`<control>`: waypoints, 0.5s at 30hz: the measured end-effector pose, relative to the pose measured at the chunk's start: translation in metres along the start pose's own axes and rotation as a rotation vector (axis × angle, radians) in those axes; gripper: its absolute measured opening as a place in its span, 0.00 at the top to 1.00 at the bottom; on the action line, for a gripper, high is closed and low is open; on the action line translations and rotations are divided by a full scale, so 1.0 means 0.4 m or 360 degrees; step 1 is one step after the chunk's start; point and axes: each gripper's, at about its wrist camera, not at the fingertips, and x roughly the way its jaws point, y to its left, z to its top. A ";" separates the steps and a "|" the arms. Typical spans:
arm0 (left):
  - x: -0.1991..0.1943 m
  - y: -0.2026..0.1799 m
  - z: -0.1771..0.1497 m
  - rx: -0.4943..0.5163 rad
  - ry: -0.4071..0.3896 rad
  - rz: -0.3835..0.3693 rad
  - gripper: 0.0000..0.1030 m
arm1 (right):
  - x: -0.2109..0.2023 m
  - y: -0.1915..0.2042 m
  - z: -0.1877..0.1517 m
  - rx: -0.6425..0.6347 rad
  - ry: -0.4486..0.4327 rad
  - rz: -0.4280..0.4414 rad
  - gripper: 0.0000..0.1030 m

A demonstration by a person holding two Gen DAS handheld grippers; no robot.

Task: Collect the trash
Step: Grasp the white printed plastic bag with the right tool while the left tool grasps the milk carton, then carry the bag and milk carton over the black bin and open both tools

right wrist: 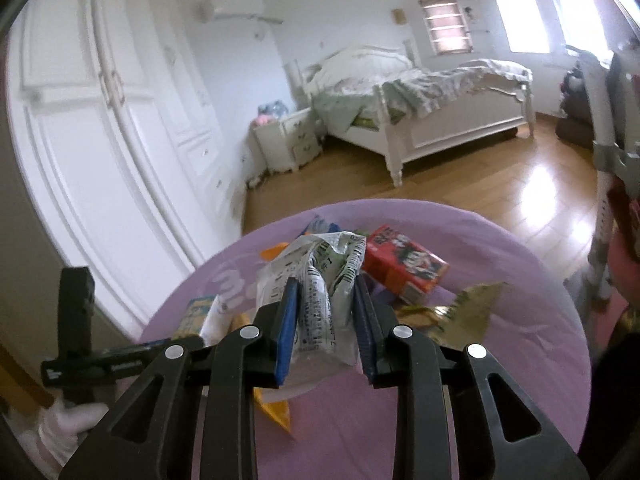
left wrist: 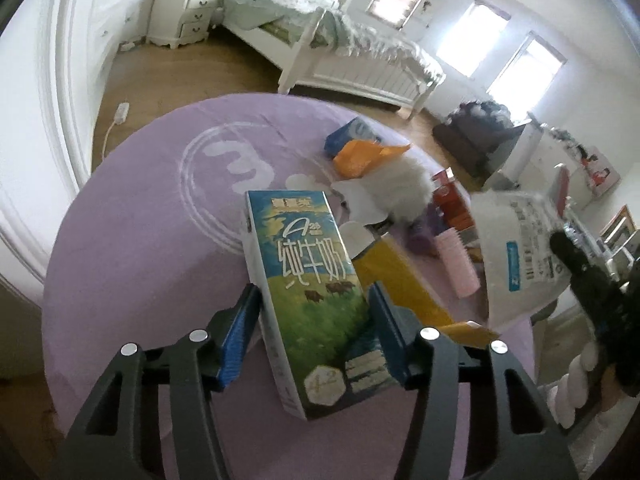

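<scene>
Your left claw (left wrist: 314, 322) sits closed on the carton (left wrist: 308, 292), pads on both sides, lifting it over the rug (left wrist: 140, 240). Your right claw (right wrist: 326, 320) pinches a crumpled wrapper (right wrist: 320, 276), raised clear of the litter, likely for binning. A red box (right wrist: 404, 262) and gold foil (right wrist: 468, 312) remain on the purple rug. Beyond lie the wood floor (right wrist: 480, 184), bed (right wrist: 440, 100) and wardrobe (right wrist: 100, 120).

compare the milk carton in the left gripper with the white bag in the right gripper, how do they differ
The milk carton is a stiff box with flat faces; the white bag is soft and crumpled. The carton is printed green and blue with cows; the bag is white with small dark print. The left gripper takes the carton by its flat sides; the right gripper bunches the bag into folds. Both are trash over the purple mat.
</scene>
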 end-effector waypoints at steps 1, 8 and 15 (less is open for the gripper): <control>-0.015 -0.008 -0.003 0.0007 -0.0026 -0.0013 0.47 | -0.013 -0.009 0.000 0.0017 -0.0015 0.0001 0.73; -0.078 -0.154 -0.004 0.0189 -0.0151 -0.0093 0.48 | -0.168 -0.126 -0.030 0.0177 -0.0191 -0.0047 0.73; -0.031 -0.453 -0.035 0.0499 -0.0170 -0.0308 0.49 | -0.346 -0.336 -0.091 0.0389 -0.0327 -0.0275 0.73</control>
